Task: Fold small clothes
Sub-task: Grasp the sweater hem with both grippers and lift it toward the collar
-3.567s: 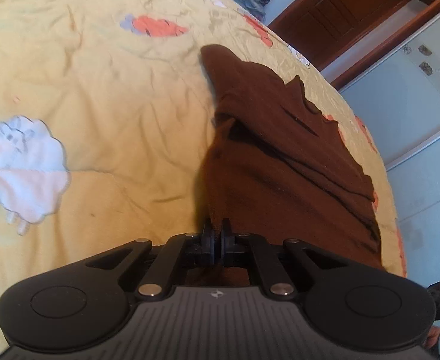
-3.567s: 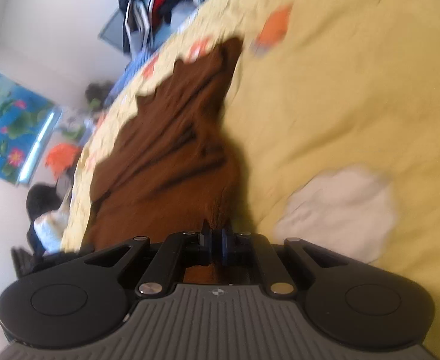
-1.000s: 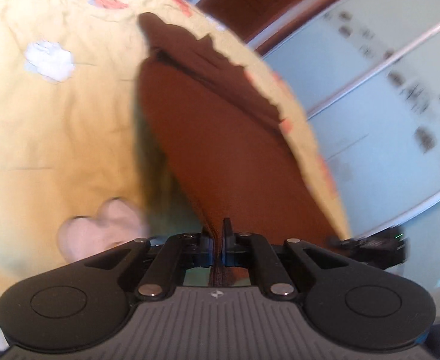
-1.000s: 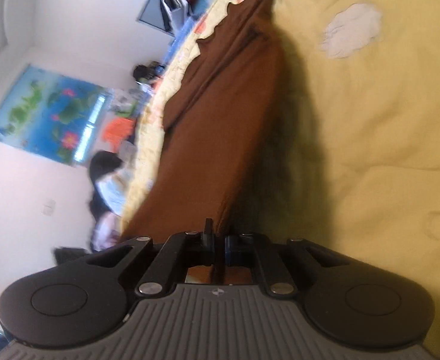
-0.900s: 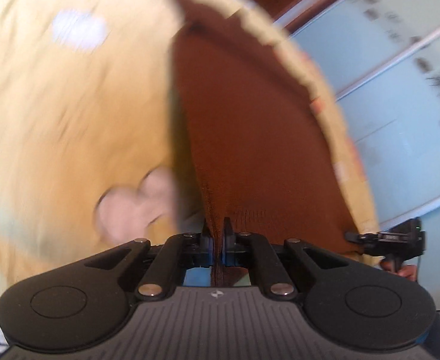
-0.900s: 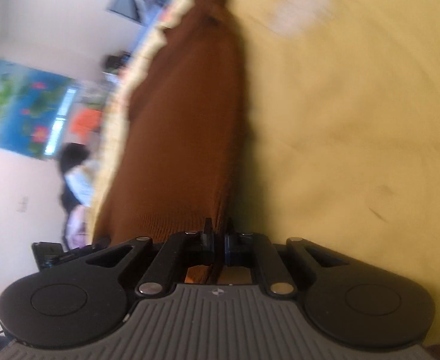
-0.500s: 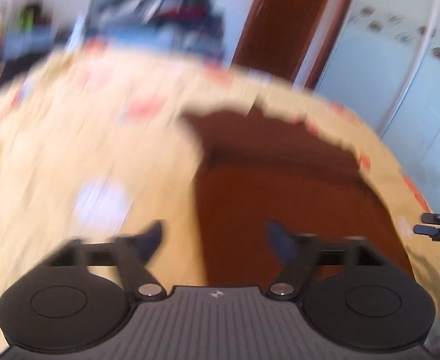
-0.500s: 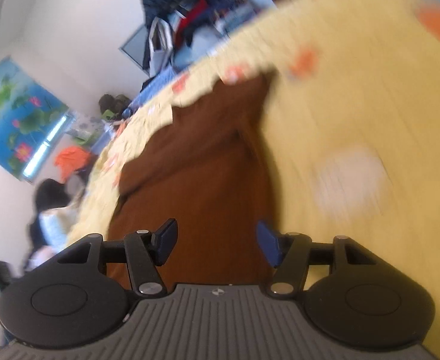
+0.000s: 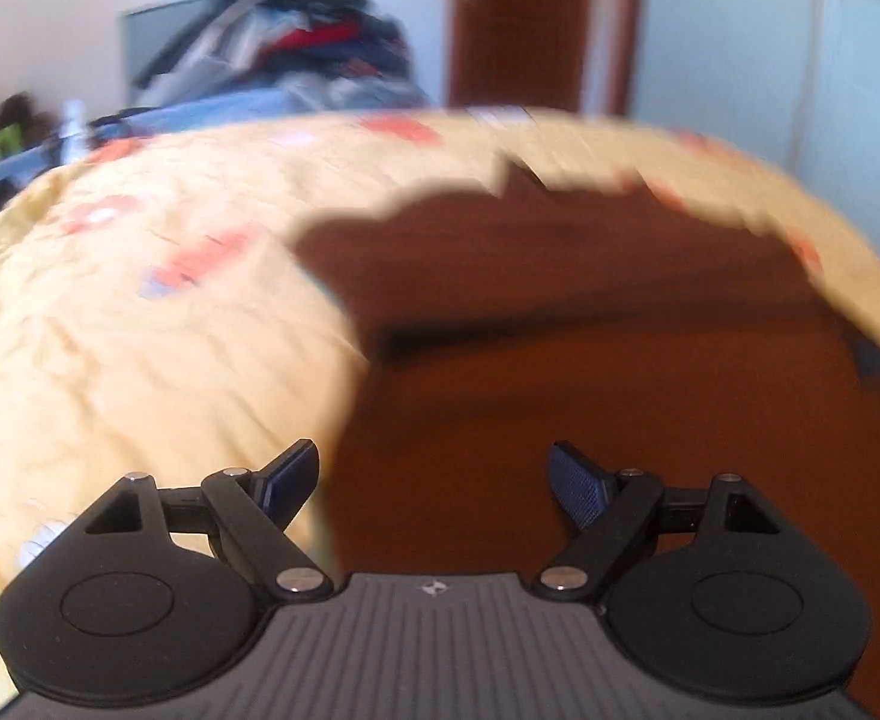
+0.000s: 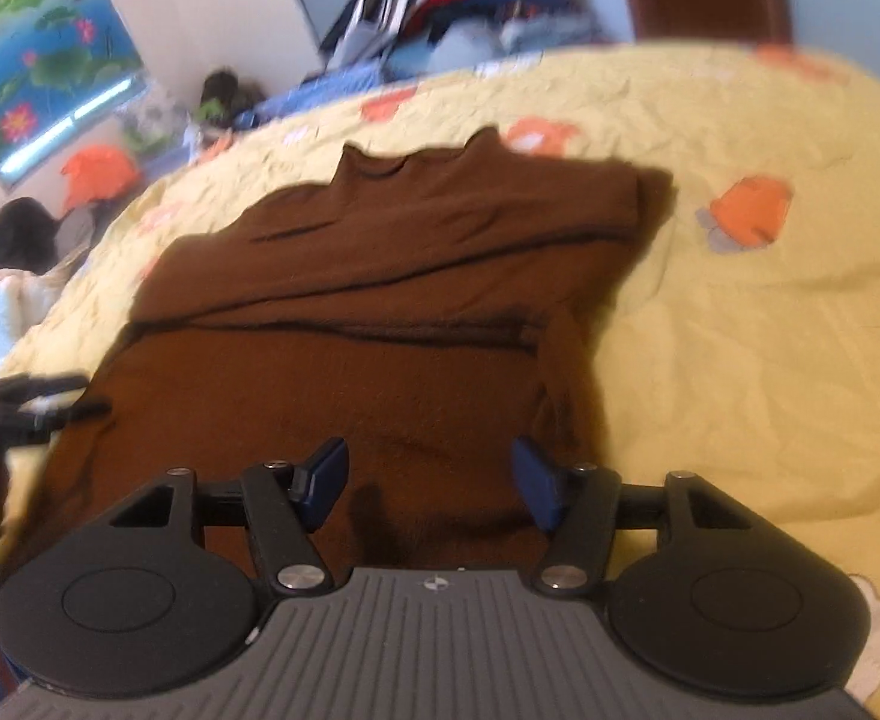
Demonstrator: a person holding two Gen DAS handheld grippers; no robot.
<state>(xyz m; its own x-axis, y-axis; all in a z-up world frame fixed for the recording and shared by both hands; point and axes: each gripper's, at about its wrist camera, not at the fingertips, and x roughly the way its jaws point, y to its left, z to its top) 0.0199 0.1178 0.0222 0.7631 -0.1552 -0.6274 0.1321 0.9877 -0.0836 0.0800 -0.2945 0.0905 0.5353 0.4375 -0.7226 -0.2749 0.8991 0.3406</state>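
Already the brown top (image 10: 392, 312) lies folded once across mid-frame on the bed (image 10: 770, 330); my left claw (image 9: 434, 480) and right claw (image 10: 431, 480) are released, more folds left.

Plain brown garment (image 10: 380, 324) on a yellow bedspread (image 10: 770, 330) — orange-and-white patches; blue-padded black claws.

No readable text, labels or numbers anywhere.

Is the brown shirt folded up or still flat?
Folded once. The brown shirt lies on the bed with a top layer doubled over, its edge crossing the middle. Both grippers are open.
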